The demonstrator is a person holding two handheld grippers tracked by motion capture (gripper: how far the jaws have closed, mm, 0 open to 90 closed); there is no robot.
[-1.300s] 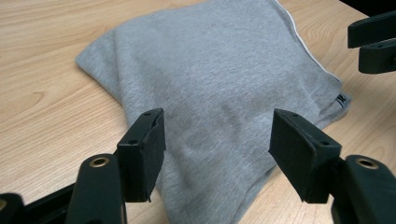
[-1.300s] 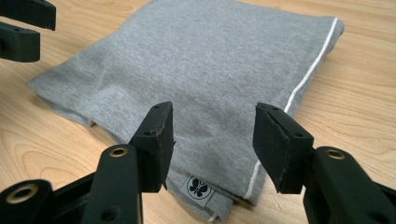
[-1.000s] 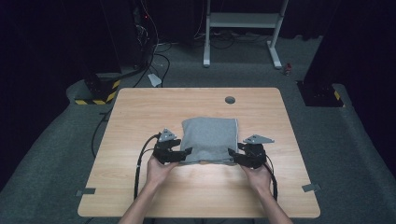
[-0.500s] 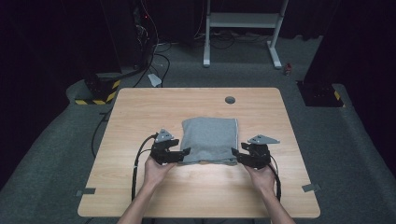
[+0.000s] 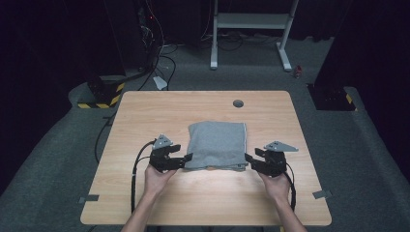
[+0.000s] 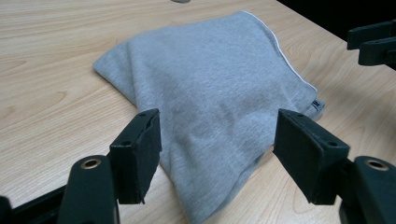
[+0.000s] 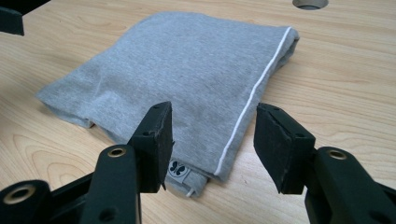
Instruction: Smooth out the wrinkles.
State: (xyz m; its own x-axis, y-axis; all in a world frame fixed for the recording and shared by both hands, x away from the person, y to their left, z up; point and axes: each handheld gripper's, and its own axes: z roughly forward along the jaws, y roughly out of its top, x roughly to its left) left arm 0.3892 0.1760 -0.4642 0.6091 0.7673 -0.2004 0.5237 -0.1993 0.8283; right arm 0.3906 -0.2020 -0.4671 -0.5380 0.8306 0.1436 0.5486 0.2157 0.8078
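Both tools gape empty, the left tool and right tool each facing a near corner of the folded cloth. Slide the lower jaws flat along the desk beneath every layer, then pinch.

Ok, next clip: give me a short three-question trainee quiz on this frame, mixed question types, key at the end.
1. True or false: the left gripper is clamped on the folded grey garment.
2. Multiple choice: the garment's small butterfly tag sits at the corner nearest which gripper? A) left B) right C) neither
3. Short answer: what feature is set into the wooden table beyond the garment?

Key
1. False: its fingers stand apart, open around the near corner.
2. B.
3. A round cable hole.
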